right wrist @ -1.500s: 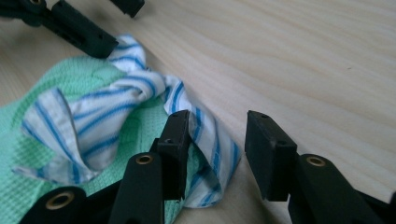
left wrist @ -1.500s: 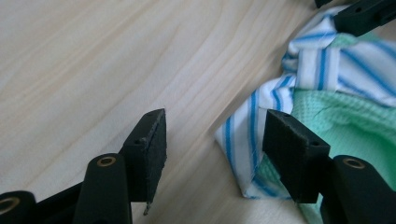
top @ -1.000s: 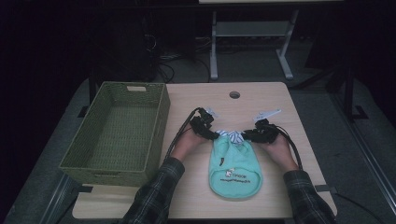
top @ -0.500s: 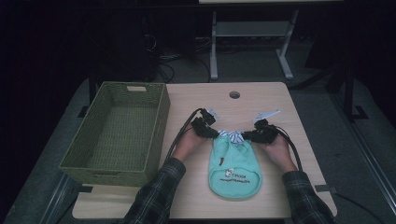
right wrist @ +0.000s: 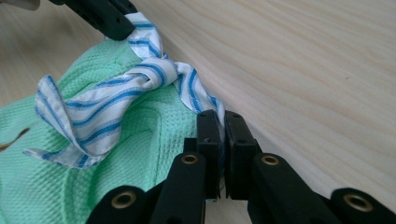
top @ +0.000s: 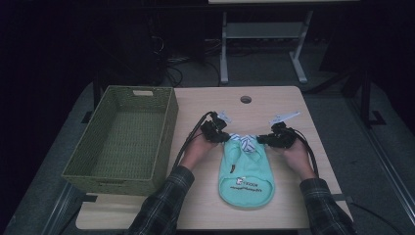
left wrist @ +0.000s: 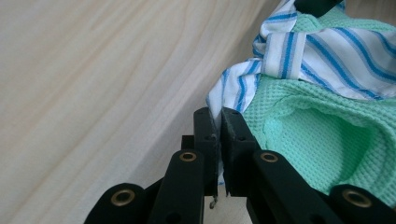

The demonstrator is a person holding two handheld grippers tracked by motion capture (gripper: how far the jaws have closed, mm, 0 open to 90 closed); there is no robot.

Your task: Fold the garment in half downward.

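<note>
Two hand-held grippers pinch the collar end of a small mint-green garment (top: 246, 171) that lies flat on the light wooden table (top: 274, 105), its hem toward the person and its striped collar away. The left gripper (top: 221, 137) sits at the garment's left shoulder; the left gripper view shows its black jaws pressed together on the edge of the blue-and-white striped collar (left wrist: 322, 56), a thin fold of that fabric caught between the pads. Its jaws have just been closing onto this cloth. The right gripper (top: 266, 140) sits at the opposite shoulder; the right gripper view shows its jaws likewise clamped on the striped collar's other end, beside the green waffle-knit fabric. These jaws too have just been closing, with the cloth between them. The collar is tied in a loose knot (right wrist: 154, 74) between the two grippers. A dark printed logo (top: 244, 181) marks the garment's middle. Both forearms wear plaid sleeves (top: 164, 208). Left of the garment, well apart from it, a green woven basket (top: 169, 115) stands on the table's left side.
</note>
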